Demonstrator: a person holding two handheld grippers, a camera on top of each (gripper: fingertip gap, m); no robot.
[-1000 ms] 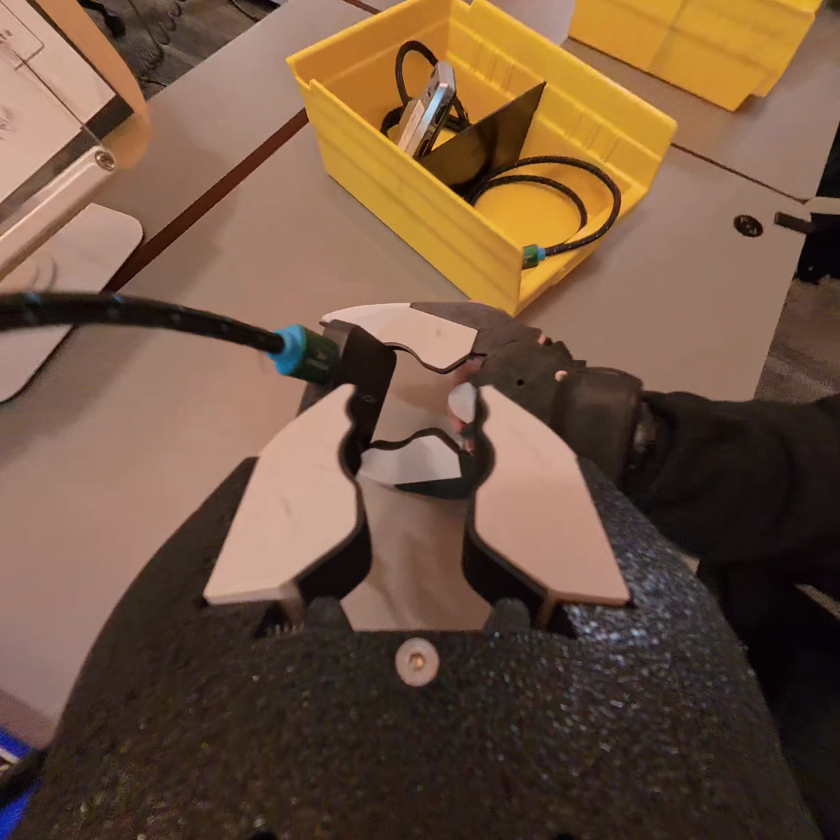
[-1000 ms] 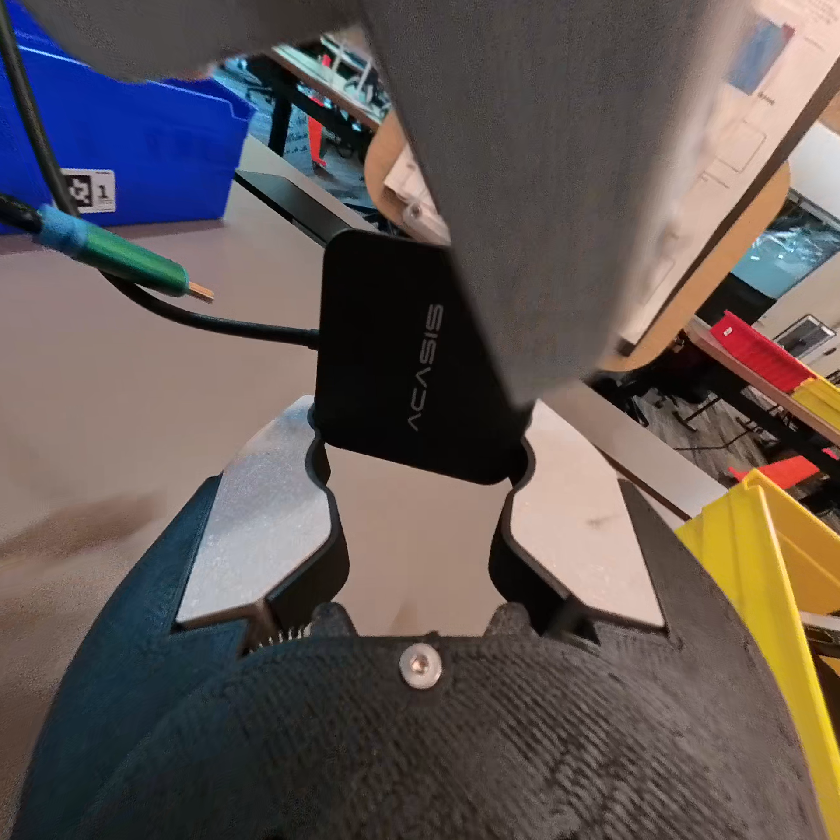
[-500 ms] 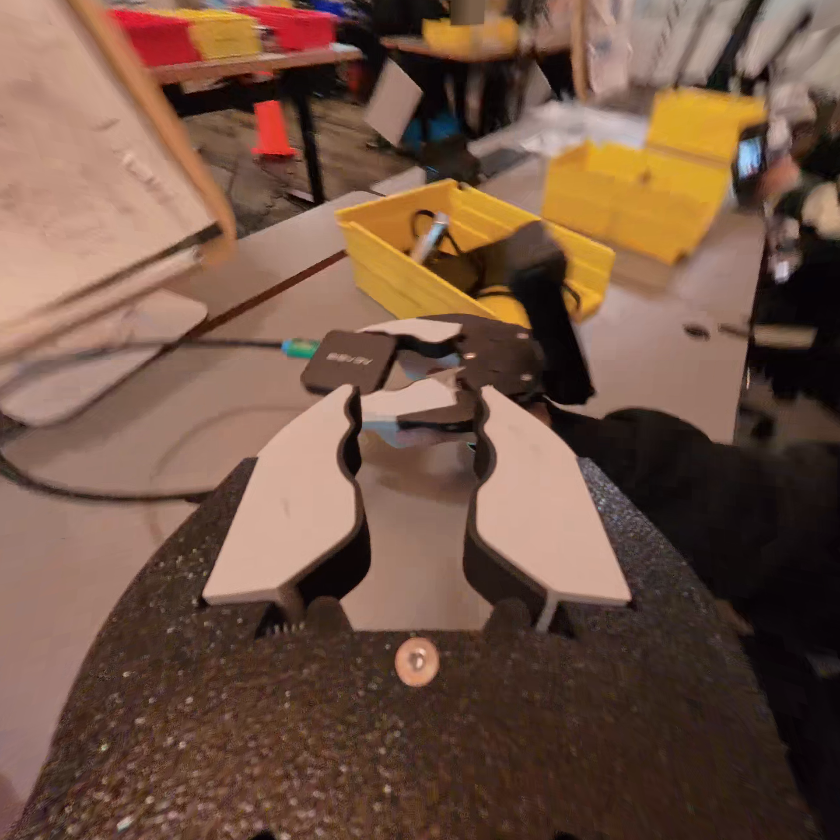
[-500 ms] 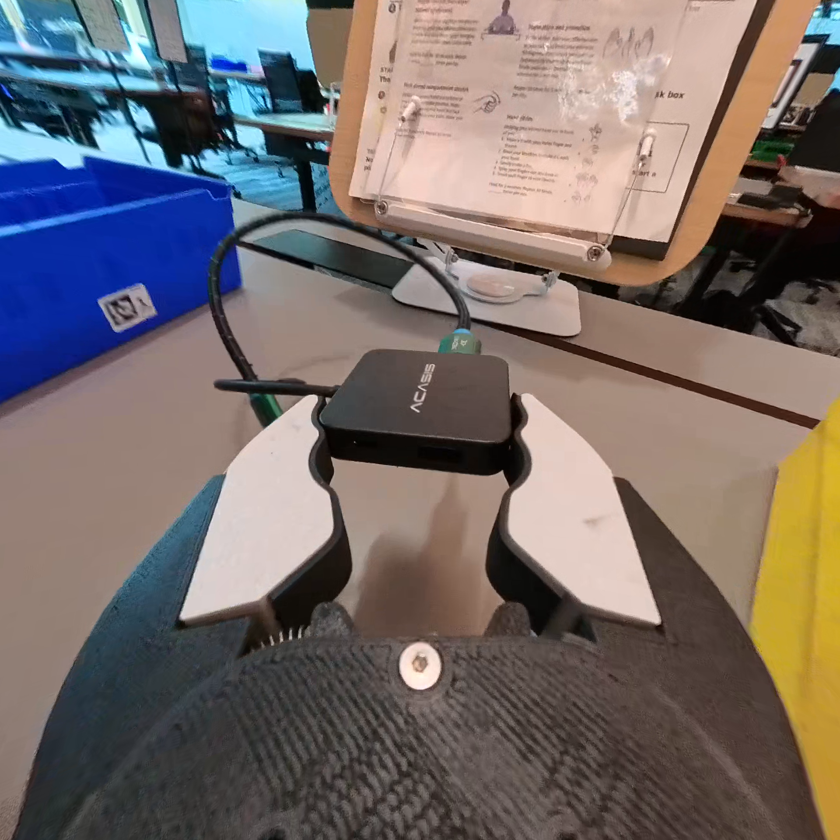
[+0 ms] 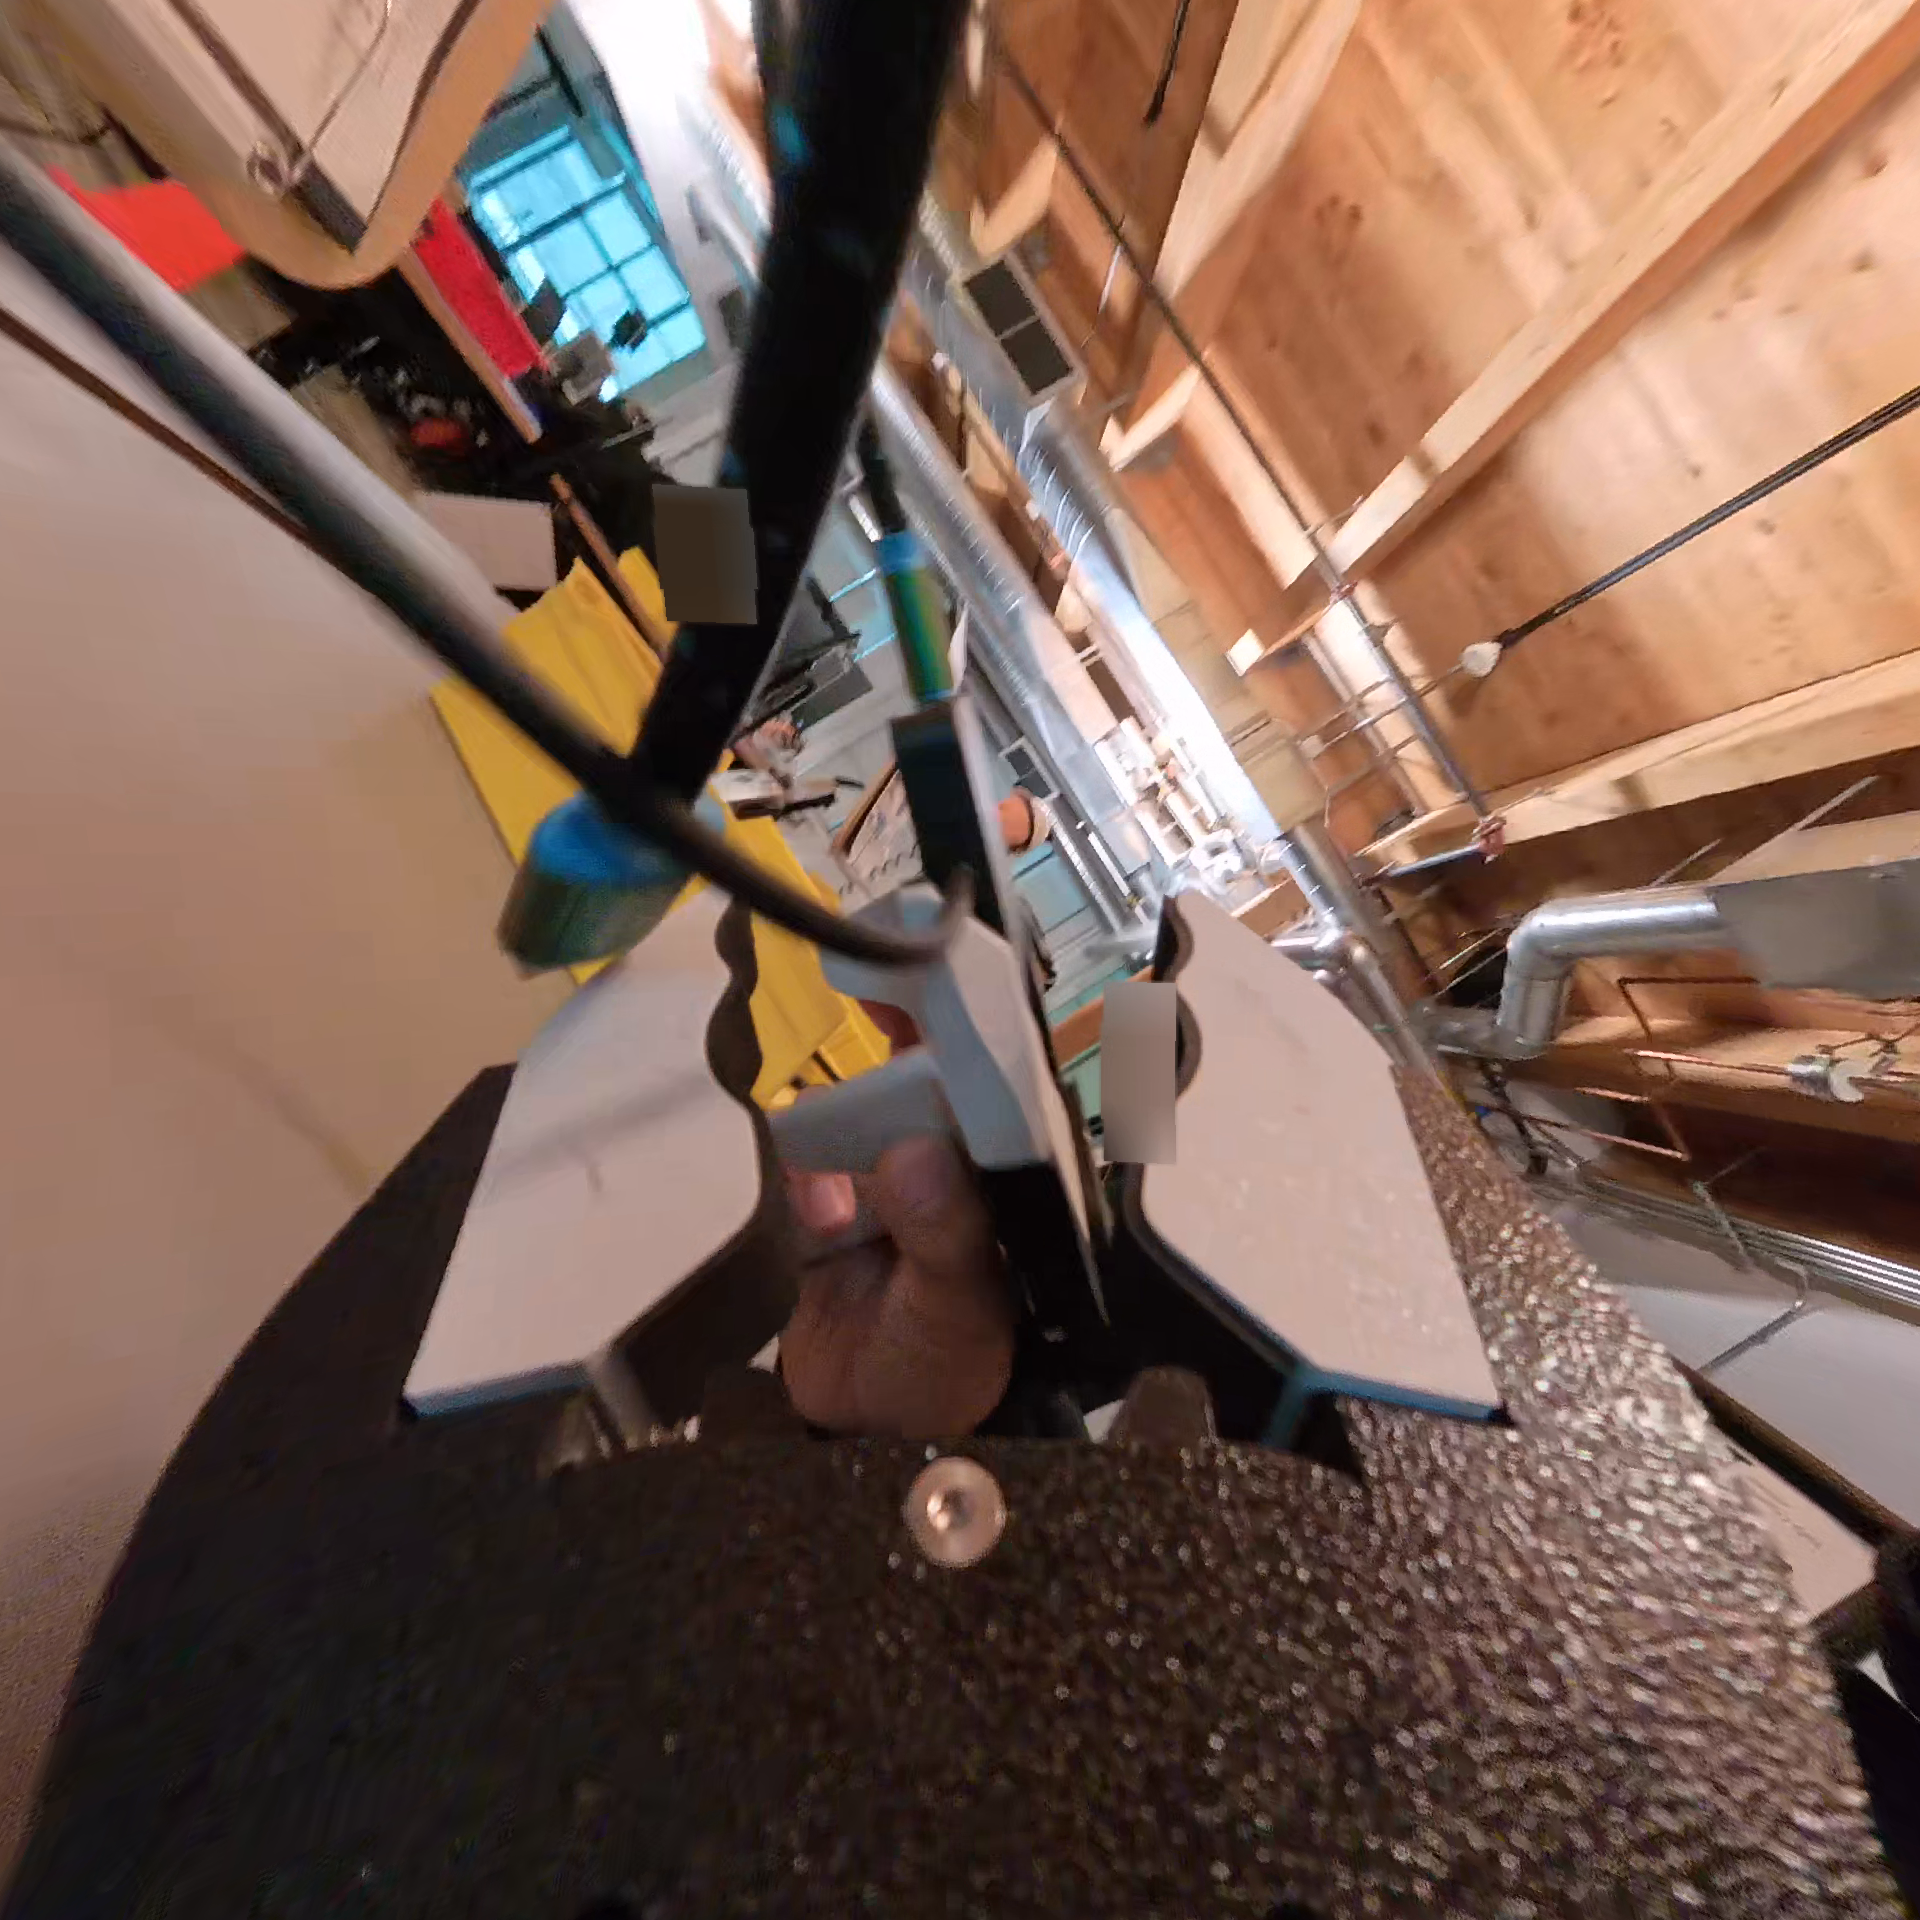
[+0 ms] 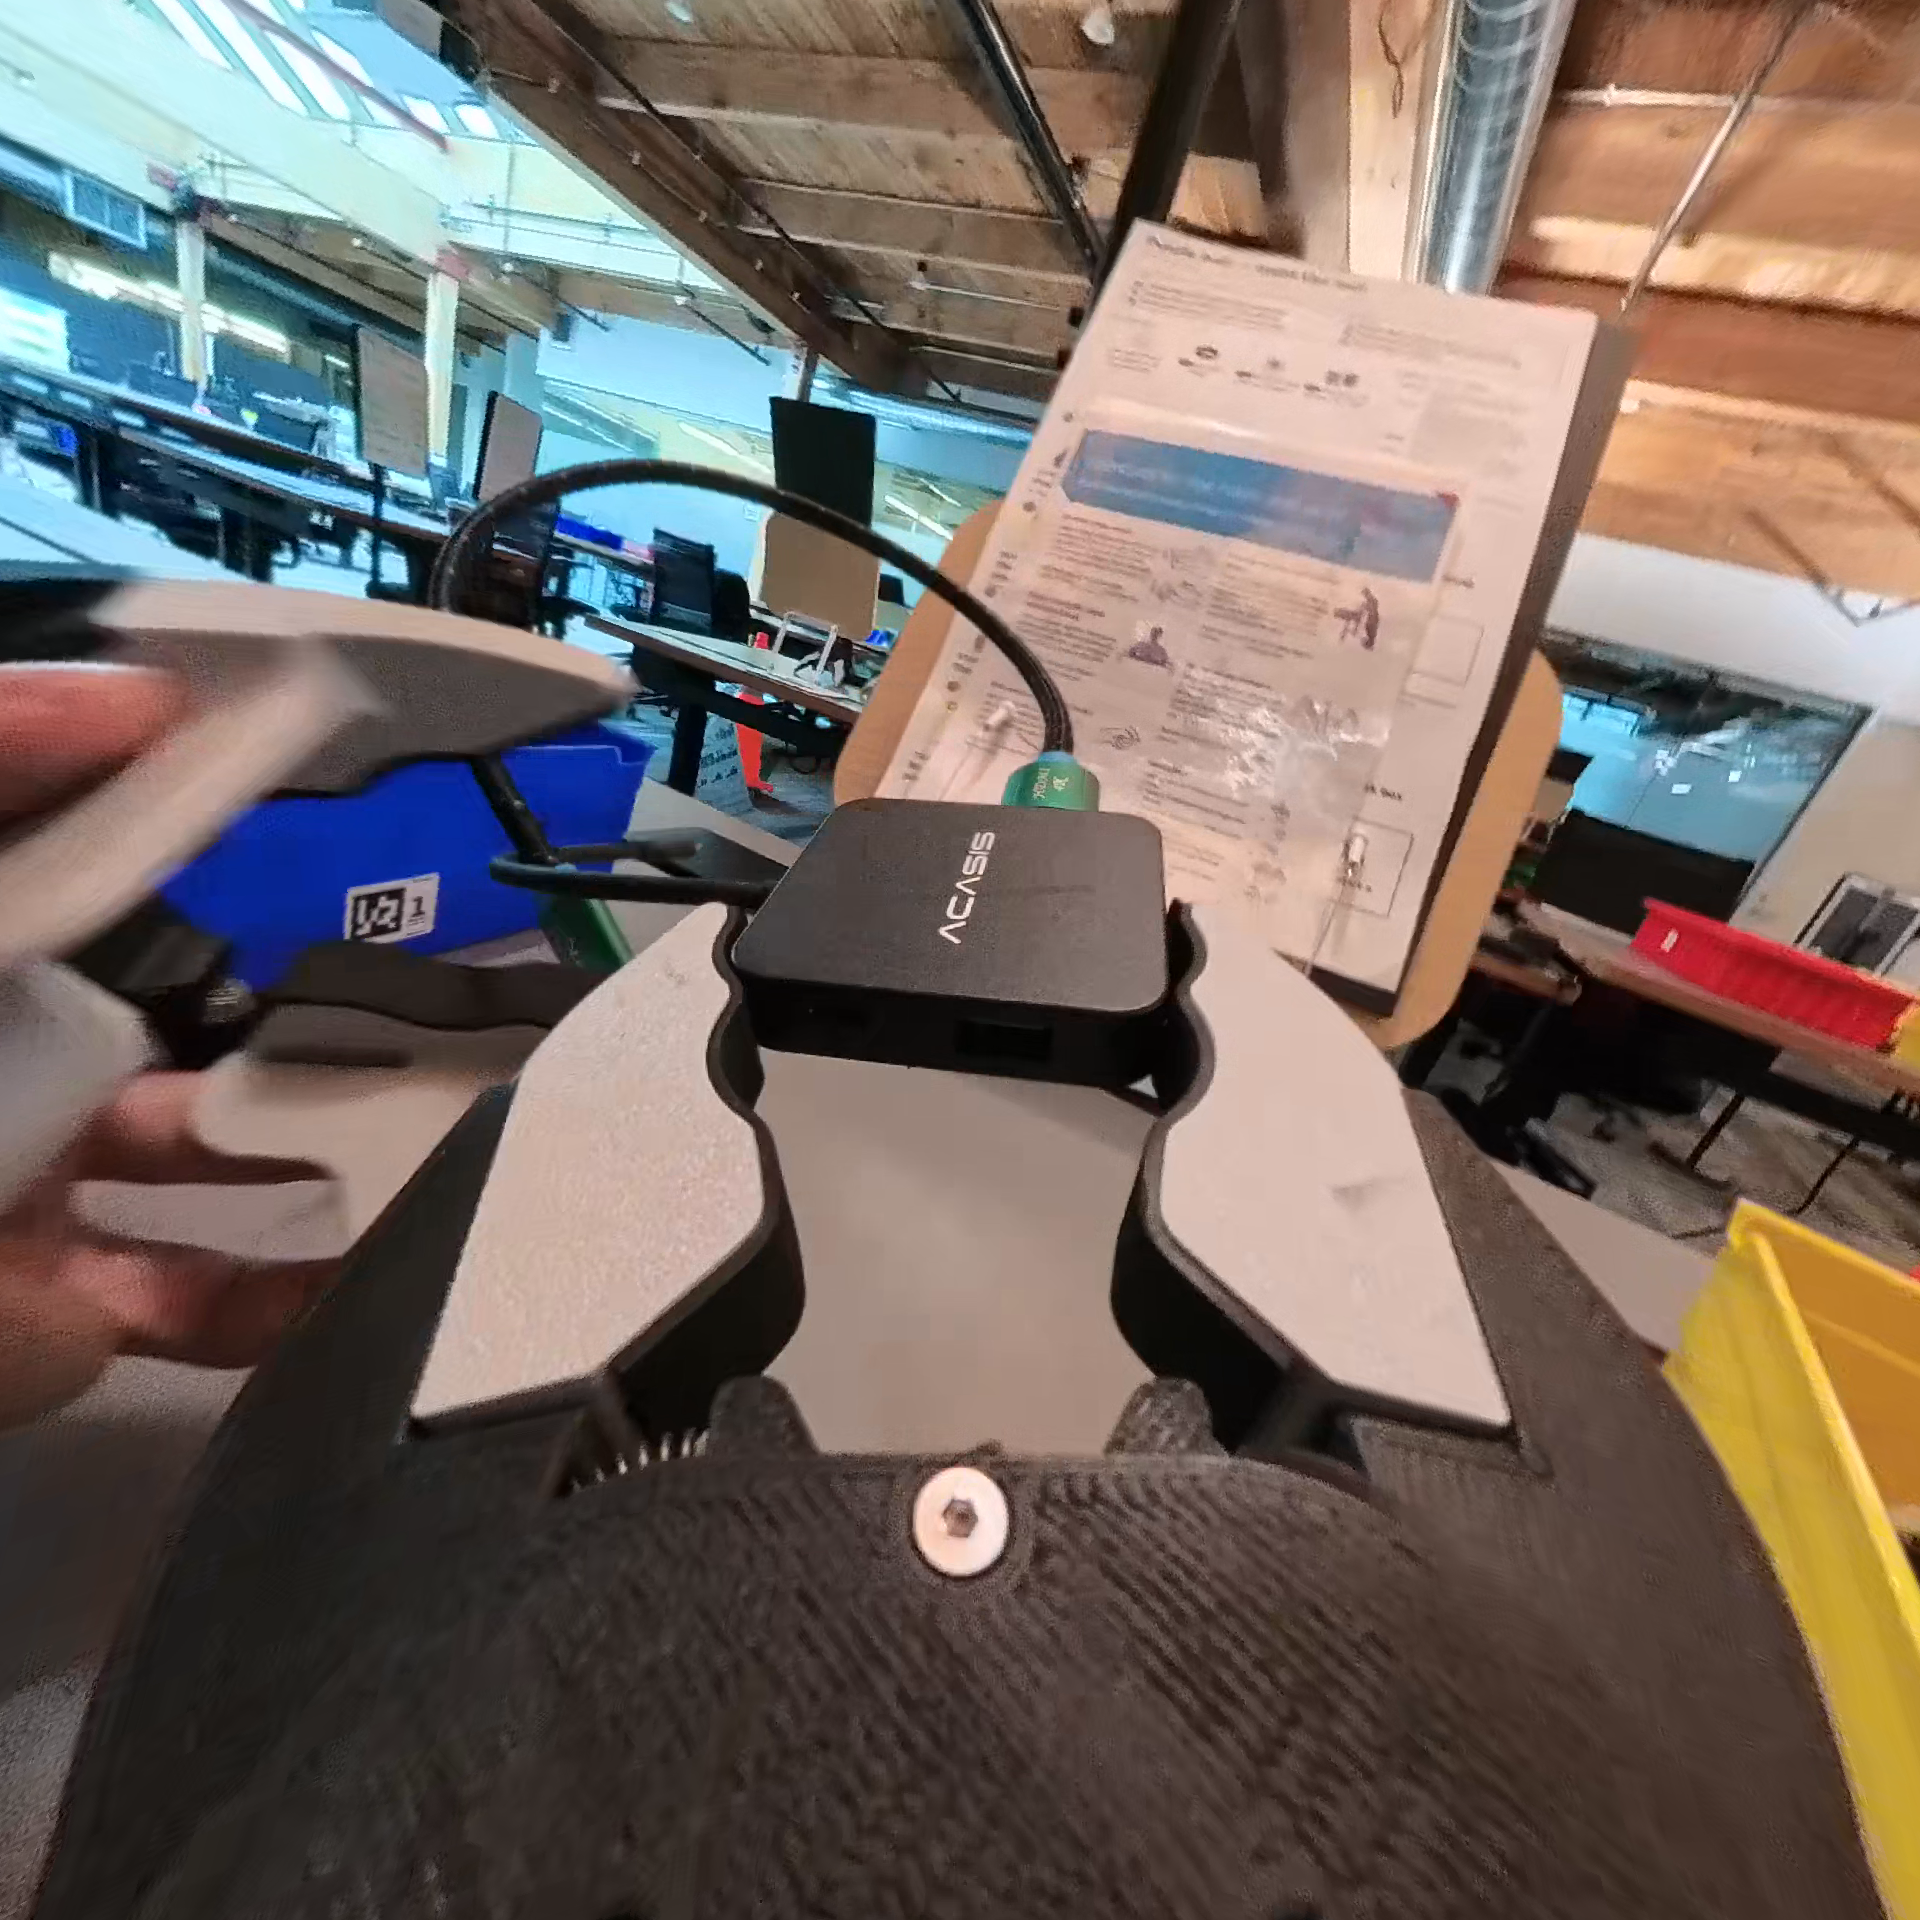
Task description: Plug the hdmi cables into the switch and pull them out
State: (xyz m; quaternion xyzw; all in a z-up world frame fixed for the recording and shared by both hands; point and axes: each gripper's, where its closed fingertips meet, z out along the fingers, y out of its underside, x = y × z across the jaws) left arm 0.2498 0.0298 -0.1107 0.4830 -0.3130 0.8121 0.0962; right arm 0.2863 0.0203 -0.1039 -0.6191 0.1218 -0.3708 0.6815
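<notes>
- The black switch bears pale lettering on its top face and sits clamped between the right gripper fingers, lifted above the grey counter.
- A green-collared hdmi cable is plugged into the switch's far edge and arcs up and to the left; the two ports on its near edge are vacant.
- A blue bin with a black-and-white tag stands at left; a printed sheet on a wooden stand rises just behind the switch; a yellow bin edges in at lower right.
- The left gripper fingers stand apart, holding nothing; its view is tilted and blurred.
- Black cables cross close before it, with a blue-and-green plug near its left finger.
</notes>
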